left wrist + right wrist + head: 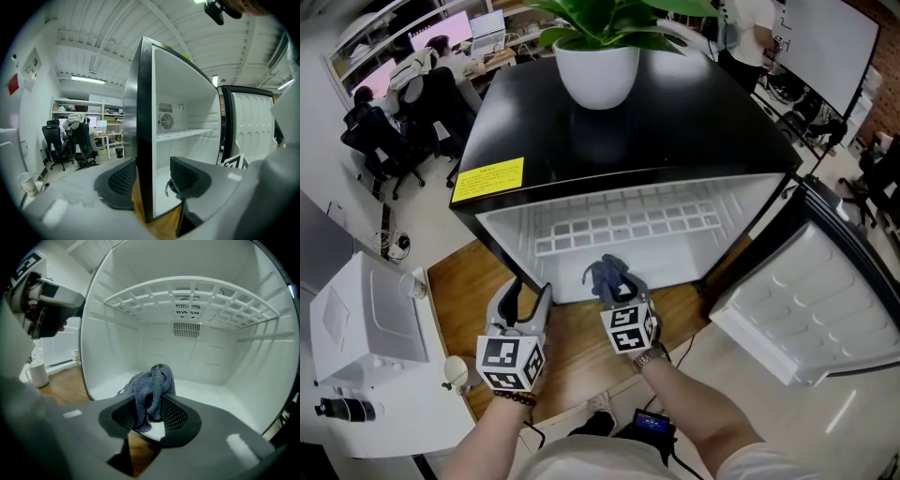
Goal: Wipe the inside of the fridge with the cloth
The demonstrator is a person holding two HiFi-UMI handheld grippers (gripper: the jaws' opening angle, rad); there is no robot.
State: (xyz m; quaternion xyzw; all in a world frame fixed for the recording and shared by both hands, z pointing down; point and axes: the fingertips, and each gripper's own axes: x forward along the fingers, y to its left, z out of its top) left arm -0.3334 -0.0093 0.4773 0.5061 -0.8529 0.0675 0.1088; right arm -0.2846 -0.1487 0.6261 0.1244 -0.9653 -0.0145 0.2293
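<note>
Grey-blue cloth (152,385) was seen pinched between the jaws of the right gripper (150,417), bunched upward with a tail draped down between the pads. That gripper was held at the mouth of the open fridge (117,338) and aimed inward and slightly down. The white fridge floor (211,392) therefore lay straight ahead and just below the cloth, with the wire shelf (187,298) overhead. No contact between cloth and floor could be made out. The left gripper (152,177) was set at the fridge's left side wall (140,117), its jaws apart and straddling the front edge, the inner pad clear of the white face. A forward, lowering reach by the right hand was judged to be what wiping called for.
</note>
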